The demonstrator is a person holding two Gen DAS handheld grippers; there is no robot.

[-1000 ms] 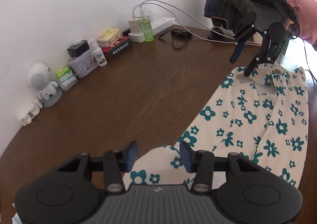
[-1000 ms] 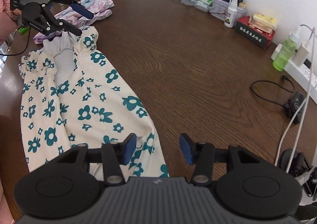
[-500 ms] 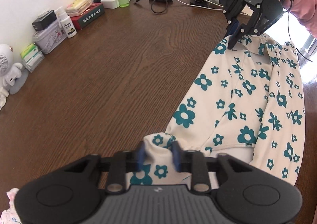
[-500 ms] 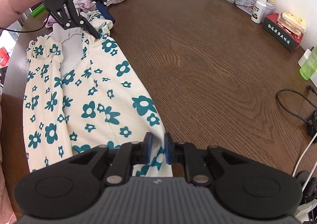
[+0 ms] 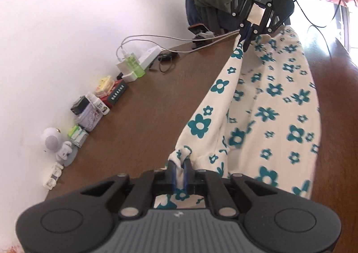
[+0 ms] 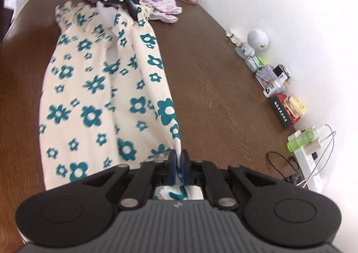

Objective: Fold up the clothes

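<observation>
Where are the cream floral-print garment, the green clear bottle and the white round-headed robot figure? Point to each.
cream floral-print garment [image 6: 94, 105], right wrist view, middle of the fabric.
green clear bottle [image 5: 133, 67], left wrist view, its body.
white round-headed robot figure [image 5: 52, 140], left wrist view, its head.

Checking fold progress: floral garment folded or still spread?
Mid-fold: floral garment partly lifted, one long edge pinched taut between left gripper and right gripper, rest on table.

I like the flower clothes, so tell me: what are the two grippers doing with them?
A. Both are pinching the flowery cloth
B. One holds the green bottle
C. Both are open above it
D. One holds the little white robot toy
A: the left gripper and the right gripper are each shut on an edge of the flowery cloth.
</observation>
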